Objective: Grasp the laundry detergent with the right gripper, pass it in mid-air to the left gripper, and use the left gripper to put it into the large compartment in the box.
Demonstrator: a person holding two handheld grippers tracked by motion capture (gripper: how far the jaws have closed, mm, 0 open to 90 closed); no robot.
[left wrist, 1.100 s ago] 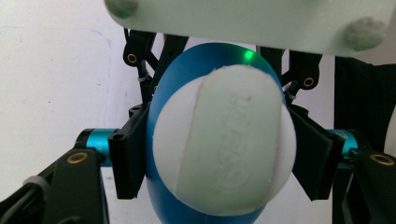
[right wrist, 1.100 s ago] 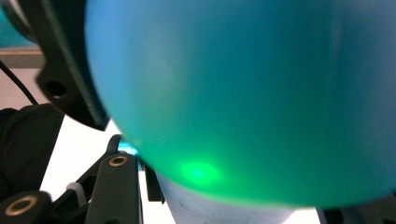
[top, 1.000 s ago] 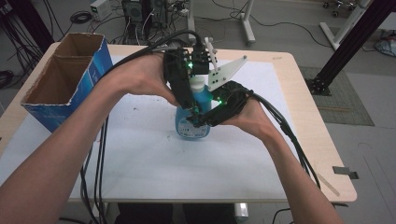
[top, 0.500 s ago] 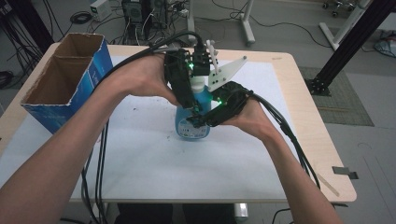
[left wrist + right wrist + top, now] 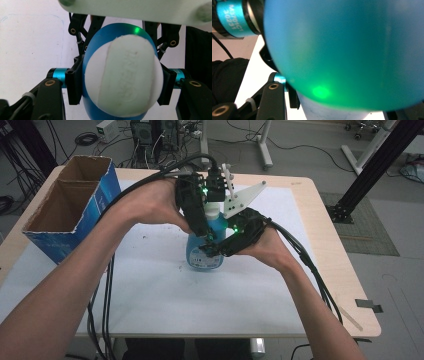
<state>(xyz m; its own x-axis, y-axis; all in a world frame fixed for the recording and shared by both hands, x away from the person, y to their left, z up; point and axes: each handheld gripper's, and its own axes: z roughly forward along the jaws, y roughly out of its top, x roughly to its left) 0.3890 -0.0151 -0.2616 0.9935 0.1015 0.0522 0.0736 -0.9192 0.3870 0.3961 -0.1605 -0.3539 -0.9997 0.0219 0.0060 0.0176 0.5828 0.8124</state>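
Centre frame, left tongs [image 5: 209, 239] clamp the bottle's [image 5: 204, 254] cap [image 5: 123, 77]; right tongs [image 5: 212, 251] grip its body, easing wider — fingertips hidden, label unreadable.

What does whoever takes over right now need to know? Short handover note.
Left gripper: shut on the white cap of the blue bottle, from above.
Right gripper: clamped on the bottle's body; its jaws have just been easing open slightly.
Bottle: upright, mid-table on the white mat; open cardboard box at far left.
Done: both grips set.
Left: probably working the cap; cap still on.
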